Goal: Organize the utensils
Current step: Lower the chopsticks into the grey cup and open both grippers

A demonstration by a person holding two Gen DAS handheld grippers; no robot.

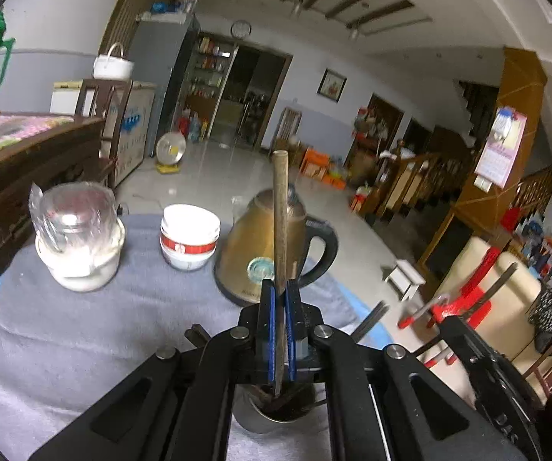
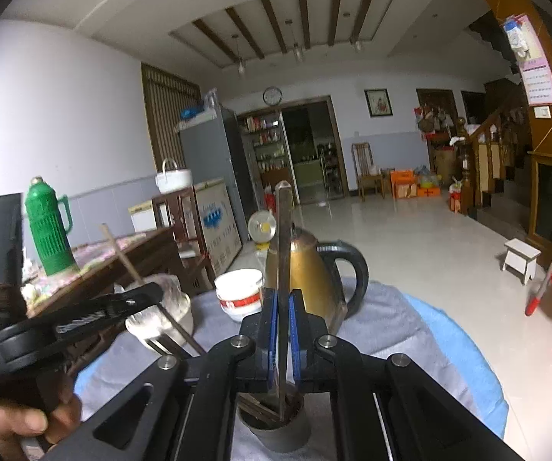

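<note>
My left gripper (image 1: 280, 284) is shut on a brownish chopstick (image 1: 280, 211) that stands upright between its blue pads. Its lower end reaches over a metal cup (image 1: 272, 420) holding several dark chopsticks. My right gripper (image 2: 283, 294) is shut on a darker, flat chopstick (image 2: 283, 238), also upright, over the same metal cup (image 2: 276, 432). In the right wrist view the left gripper (image 2: 147, 294) shows at the left, held by a hand (image 2: 14, 422), its chopstick (image 2: 122, 257) slanting through it.
A grey cloth (image 1: 83, 345) over a blue one covers the round table. A gold kettle (image 1: 253, 246), stacked white bowls (image 1: 189, 236) and a wrapped glass jar (image 1: 78, 238) stand behind the cup. A green thermos (image 2: 49, 230) stands on a wooden table at the left.
</note>
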